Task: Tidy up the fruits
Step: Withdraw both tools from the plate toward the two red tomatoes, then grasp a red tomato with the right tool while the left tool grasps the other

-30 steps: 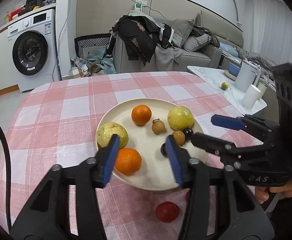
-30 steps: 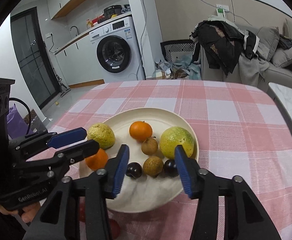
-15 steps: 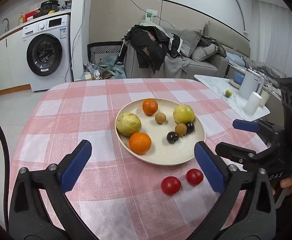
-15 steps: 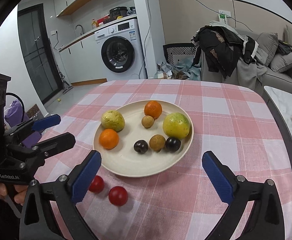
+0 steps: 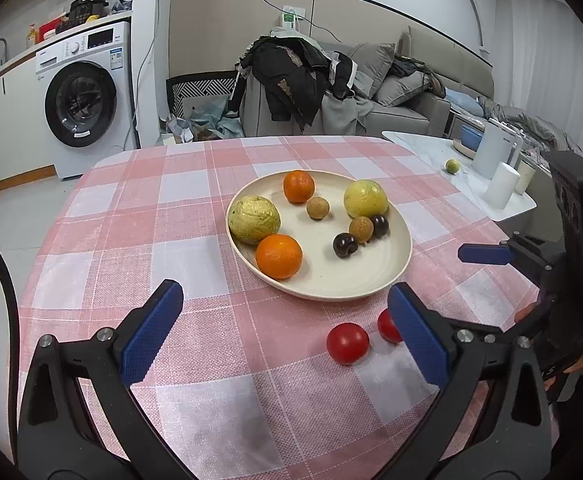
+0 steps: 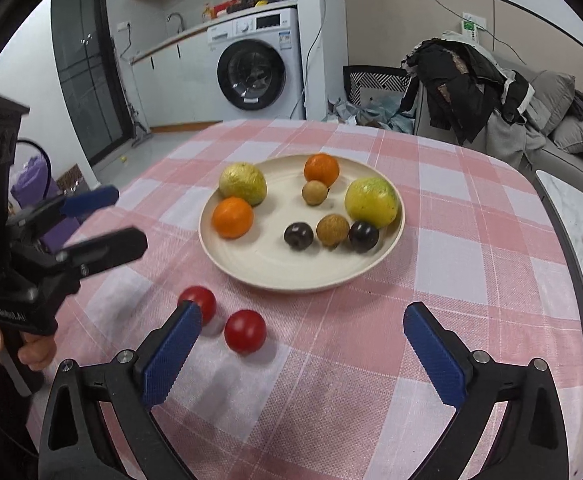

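Note:
A cream plate on the pink checked tablecloth holds two oranges, two yellow-green fruits, two brown longans and two dark plums. Two red tomatoes lie on the cloth in front of the plate. My left gripper is open and empty, low over the cloth before the plate; the second tomato is partly hidden by its right finger. My right gripper is open and empty, with the other tomato beside its left finger.
The tablecloth covers a rounded table. A white side table at right carries a kettle, cups and a small green fruit. A washing machine and a sofa with clothes stand behind.
Both grippers have pulled back from over the plate and opened wide. The two tomatoes on the cloth have come into full view.

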### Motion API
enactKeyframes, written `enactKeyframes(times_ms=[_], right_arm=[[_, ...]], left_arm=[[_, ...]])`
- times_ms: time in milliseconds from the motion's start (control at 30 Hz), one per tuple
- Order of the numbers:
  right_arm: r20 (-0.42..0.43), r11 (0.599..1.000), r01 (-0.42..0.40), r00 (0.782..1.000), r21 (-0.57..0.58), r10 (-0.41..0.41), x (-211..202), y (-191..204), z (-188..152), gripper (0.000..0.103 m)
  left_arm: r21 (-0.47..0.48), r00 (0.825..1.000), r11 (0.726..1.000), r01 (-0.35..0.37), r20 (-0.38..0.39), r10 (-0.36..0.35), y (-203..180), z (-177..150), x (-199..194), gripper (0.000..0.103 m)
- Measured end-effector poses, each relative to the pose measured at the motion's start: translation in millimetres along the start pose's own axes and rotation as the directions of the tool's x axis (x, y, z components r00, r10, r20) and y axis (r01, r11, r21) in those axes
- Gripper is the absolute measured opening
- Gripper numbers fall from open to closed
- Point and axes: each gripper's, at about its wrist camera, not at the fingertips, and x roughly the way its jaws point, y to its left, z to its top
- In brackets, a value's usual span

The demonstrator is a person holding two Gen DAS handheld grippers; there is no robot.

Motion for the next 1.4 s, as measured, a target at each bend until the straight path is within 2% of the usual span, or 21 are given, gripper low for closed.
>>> enactKeyframes(times_ms=[400, 533, 700, 933, 1000, 1067, 1400], right_arm=[[-0.096, 1.000, -0.016, 0.995, -0.020, 0.014, 25, 8, -11, 0.103], [-0.129, 0.998, -0.045, 0.991, -0.032, 0.041, 31, 12, -15, 0.099], [-0.148, 0.996, -0.078, 0.987, -0.050, 0.070, 35, 17, -18, 0.080], [-0.145, 0.992, -0.099, 0.986, -0.081, 0.086, 37, 27, -19, 0.062], [-0.140, 0.991, -0.105, 0.986, -0.086, 0.092, 38, 30, -19, 0.053], [-0.138, 0.990, -0.114, 0.985, -0.081, 0.102, 39, 33, -18, 0.052], [-0.124, 0.991, -0.119, 0.986, -0.068, 0.110, 40, 32, -16, 0.033]], left_arm=[[0.016, 0.999, 1.000, -0.010, -0.053, 0.011, -1, -5, 17, 0.102], [0.021, 0.998, 1.000, -0.011, -0.065, 0.012, -1, -7, 21, 0.102], [0.010, 0.997, 1.000, -0.015, -0.077, 0.016, 2, -8, 25, 0.102], [-0.006, 0.996, 1.000, -0.009, -0.084, 0.009, 7, -8, 28, 0.102], [-0.006, 0.996, 1.000, -0.007, -0.086, 0.007, 7, -8, 28, 0.102], [-0.006, 0.996, 1.000, -0.007, -0.092, 0.006, 7, -9, 30, 0.102], [0.001, 0.994, 1.000, -0.009, -0.113, 0.009, 6, -12, 36, 0.102]])
